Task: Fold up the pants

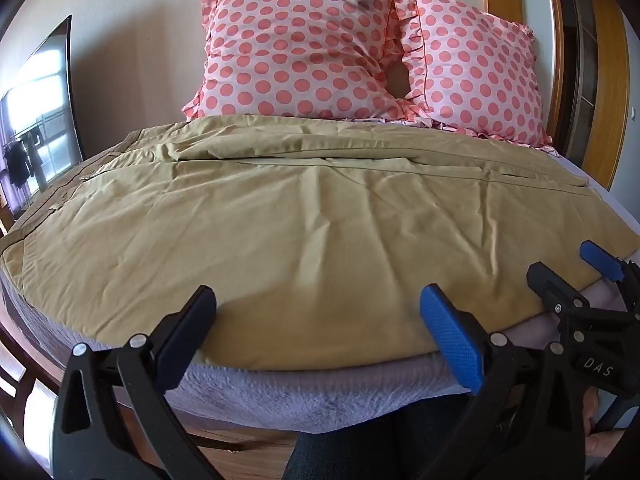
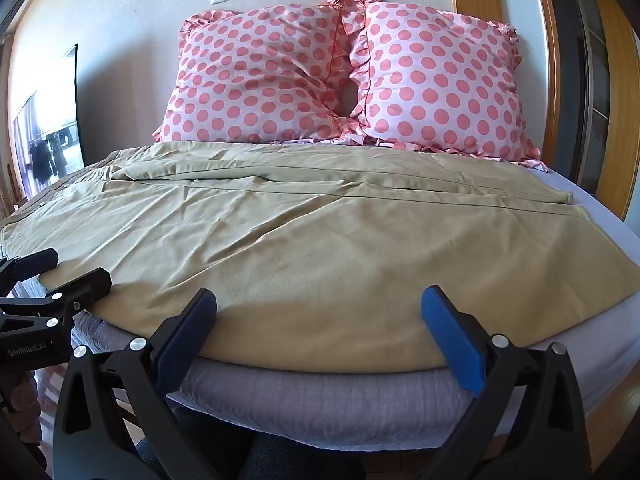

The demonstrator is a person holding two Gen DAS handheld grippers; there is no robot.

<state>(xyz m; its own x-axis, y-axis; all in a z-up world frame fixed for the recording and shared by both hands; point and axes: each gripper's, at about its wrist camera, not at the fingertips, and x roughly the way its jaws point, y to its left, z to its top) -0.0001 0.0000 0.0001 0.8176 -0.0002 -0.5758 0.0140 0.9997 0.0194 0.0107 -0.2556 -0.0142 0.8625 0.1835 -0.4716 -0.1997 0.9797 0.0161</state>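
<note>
Wide tan pants [image 1: 312,224] lie spread flat across the bed, wrinkled, with a lengthwise fold line at the far side; they also show in the right wrist view [image 2: 320,240]. My left gripper [image 1: 318,312] is open and empty, its fingers just above the pants' near edge. My right gripper [image 2: 320,312] is open and empty at the same near edge, to the right of the left one. The right gripper shows in the left wrist view [image 1: 568,264], and the left gripper shows in the right wrist view [image 2: 68,268].
The bed has a lavender sheet [image 2: 328,404] showing below the pants' near edge. Two pink polka-dot pillows [image 1: 296,48] [image 2: 436,80] lean on the wall at the head. A mirror [image 1: 36,112] stands at left, a wooden door frame [image 2: 616,100] at right.
</note>
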